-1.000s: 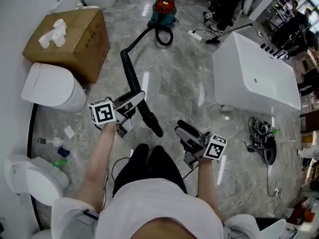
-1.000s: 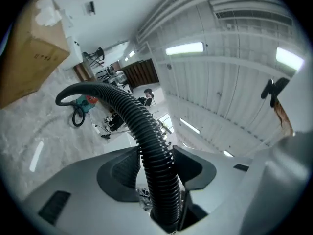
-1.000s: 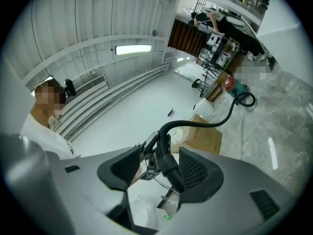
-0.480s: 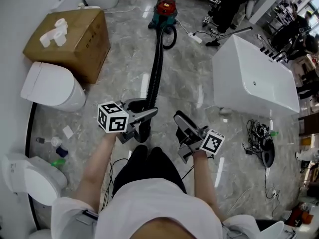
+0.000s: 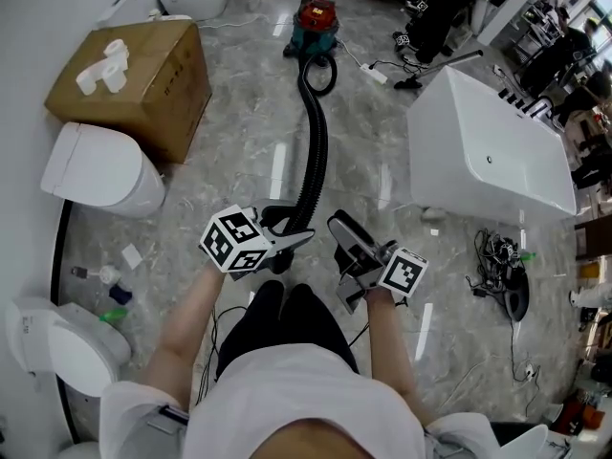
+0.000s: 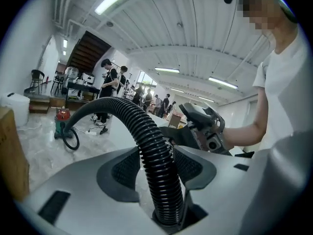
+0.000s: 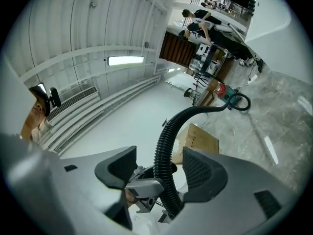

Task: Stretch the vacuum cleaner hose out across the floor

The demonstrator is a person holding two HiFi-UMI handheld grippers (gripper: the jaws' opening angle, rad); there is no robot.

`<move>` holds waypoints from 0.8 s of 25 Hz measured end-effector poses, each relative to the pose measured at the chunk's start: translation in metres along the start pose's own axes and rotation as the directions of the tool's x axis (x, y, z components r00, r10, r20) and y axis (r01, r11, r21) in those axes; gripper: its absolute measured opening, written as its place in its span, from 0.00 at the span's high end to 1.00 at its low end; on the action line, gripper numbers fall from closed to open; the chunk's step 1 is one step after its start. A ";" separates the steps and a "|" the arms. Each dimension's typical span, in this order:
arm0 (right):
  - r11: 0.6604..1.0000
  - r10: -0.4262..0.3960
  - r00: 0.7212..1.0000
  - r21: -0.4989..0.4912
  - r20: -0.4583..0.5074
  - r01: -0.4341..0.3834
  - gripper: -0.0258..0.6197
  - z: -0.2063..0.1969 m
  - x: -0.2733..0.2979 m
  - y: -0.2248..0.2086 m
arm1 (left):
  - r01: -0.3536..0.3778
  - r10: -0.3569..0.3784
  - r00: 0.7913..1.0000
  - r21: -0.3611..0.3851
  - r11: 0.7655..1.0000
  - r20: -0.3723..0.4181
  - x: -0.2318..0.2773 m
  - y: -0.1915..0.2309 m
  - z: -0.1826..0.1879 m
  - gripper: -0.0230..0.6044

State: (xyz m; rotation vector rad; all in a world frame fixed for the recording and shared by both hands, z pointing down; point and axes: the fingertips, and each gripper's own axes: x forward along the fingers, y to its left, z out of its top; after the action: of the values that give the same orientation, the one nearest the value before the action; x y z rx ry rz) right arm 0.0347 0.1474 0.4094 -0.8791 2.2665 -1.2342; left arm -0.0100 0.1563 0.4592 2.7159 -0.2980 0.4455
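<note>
You're standing on the glossy grey marble floor (image 5: 239,113), and the biggest thing on it is the white rectangular bathtub (image 5: 488,151) off to your right. Over on the left sits the brown cardboard box (image 5: 134,75) with white paper rolls on top, and just below it the white ceramic toilet (image 5: 100,170). Far ahead is the red-and-teal canister vacuum cleaner (image 5: 316,17). From it the black ribbed hose (image 5: 316,146) loops once beside the canister, then runs in a nearly straight line down the floor towards you, lifting at its near end.

That near end is in your left gripper (image 5: 292,232): both pads are pinched on the ribbed tube, which passes right through the jaws. Your right gripper (image 5: 340,232) is just beside it. Its jaws have just been opening and now stand wide, pinching nothing, with the hose showing in the gap but beyond the pads.
</note>
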 end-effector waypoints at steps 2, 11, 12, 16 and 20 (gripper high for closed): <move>1.000 -0.004 1.000 -0.023 0.002 0.004 0.53 0.003 0.004 0.003 | 0.009 -0.009 1.000 0.038 0.999 -0.021 0.004 -0.006 0.000 0.62; 0.993 -0.115 0.993 -0.018 0.030 0.116 0.53 0.002 0.006 -0.010 | 0.035 -0.004 0.991 0.234 0.972 -0.131 0.027 -0.029 -0.006 0.62; 0.991 -0.130 0.991 -0.009 0.032 0.130 0.53 0.001 0.006 -0.012 | 0.038 0.002 0.989 0.266 0.963 -0.149 0.030 -0.032 -0.009 0.62; 0.974 -0.227 0.973 0.021 0.038 0.226 0.53 -0.005 0.001 -0.029 | 0.076 -0.004 0.978 0.337 0.938 -0.209 0.041 -0.046 -0.020 0.62; 0.961 -0.274 0.961 0.052 0.032 0.272 0.61 -0.006 -0.005 -0.041 | 0.086 -0.010 0.976 0.344 0.935 -0.216 0.047 -0.052 -0.021 0.62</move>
State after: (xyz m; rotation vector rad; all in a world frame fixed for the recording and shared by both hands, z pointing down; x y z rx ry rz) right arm 0.0481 0.1383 0.4479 -1.2192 2.1275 -1.3665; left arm 0.0417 0.2054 0.4773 2.9753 -0.0981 0.8392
